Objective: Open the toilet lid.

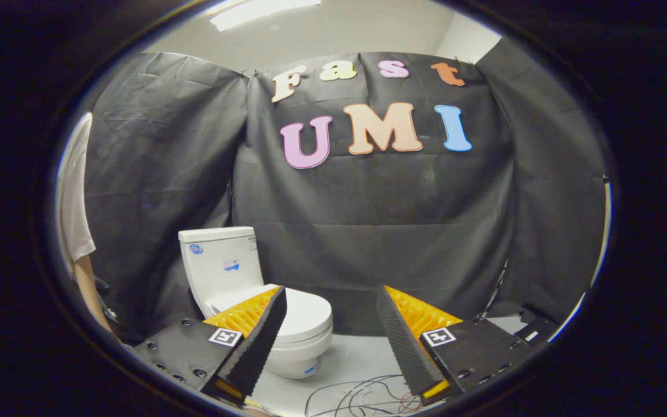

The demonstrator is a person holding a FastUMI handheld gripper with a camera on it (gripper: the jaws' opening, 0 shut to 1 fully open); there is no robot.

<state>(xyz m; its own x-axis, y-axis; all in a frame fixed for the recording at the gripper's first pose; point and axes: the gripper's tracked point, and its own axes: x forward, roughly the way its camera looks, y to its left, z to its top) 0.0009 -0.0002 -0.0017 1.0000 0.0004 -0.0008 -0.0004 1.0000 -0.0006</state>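
Gripper view showed the gripper (330,295) with its jaws wide apart and holding nothing. Beyond the left jaw stood the toilet (235,278), its lid (304,310) lying flat and closed, well apart from the jaws. Some loose cables (362,394) lay on the floor (356,353) between the jaws.

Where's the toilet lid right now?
The toilet lid lies shut on the bowl, in front of the white tank by the black cloth wall, beyond the open gripper, partly behind its left finger.
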